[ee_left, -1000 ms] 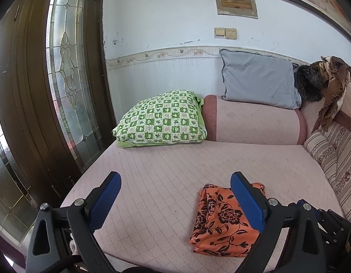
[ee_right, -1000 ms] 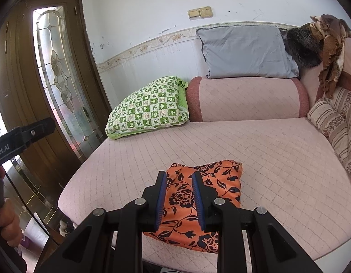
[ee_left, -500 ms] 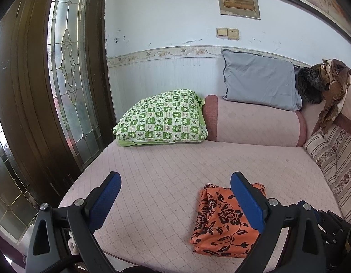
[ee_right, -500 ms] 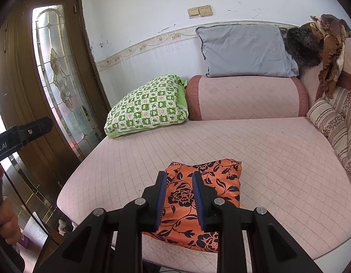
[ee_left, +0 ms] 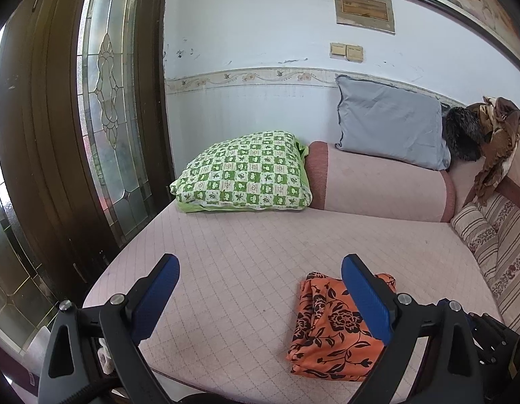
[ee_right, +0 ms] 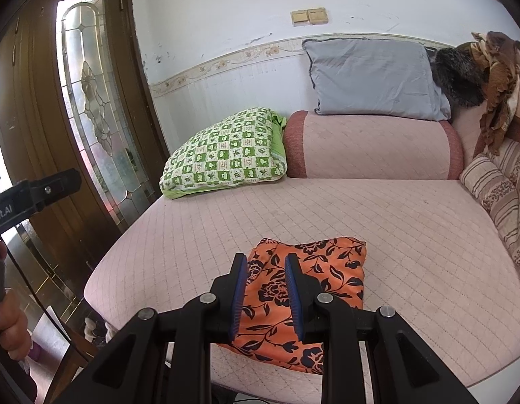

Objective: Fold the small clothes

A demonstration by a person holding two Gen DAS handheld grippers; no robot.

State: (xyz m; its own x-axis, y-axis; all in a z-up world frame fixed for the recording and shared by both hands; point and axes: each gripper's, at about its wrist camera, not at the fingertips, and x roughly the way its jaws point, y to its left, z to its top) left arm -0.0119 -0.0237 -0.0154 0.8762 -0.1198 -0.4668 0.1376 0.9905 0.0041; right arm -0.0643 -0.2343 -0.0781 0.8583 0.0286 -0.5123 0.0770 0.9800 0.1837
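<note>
While your left gripper [ee_left: 256, 289] hangs spread wide with nothing between its blue pads [ee_left: 155, 298], the cloth [ee_left: 330, 330] lies off to its right, at the near edge of the bed [ee_left: 260, 256], so this tool would have to swing right to reach it. From that side the cloth looks longer near-to-far than across, its far end partly behind the right pad.

Your right gripper [ee_right: 266, 291] is plainly the nearer one: the cloth [ee_right: 330, 279] sits straight ahead of it and a little below, with the pads [ee_right: 238, 294] drawn close together but a narrow gap left between them. Orange print shows through that gap, yet I judge nothing is pinched; the tool seems to hover just above the cloth, not on it. If another fold or a tidy-up is due, this is the hand placed for it, working along the near-far axis.

What you cannot settle from here: the near edge of the cloth is covered by the right gripper's body, so whether it overhangs the bed's edge is unclear. The layers inside the bundle are not readable, so how many folds it already holds is a guess; it looks a compact, roughly squared packet. Its right side in the left view is cut off by the pad and frame.
</note>
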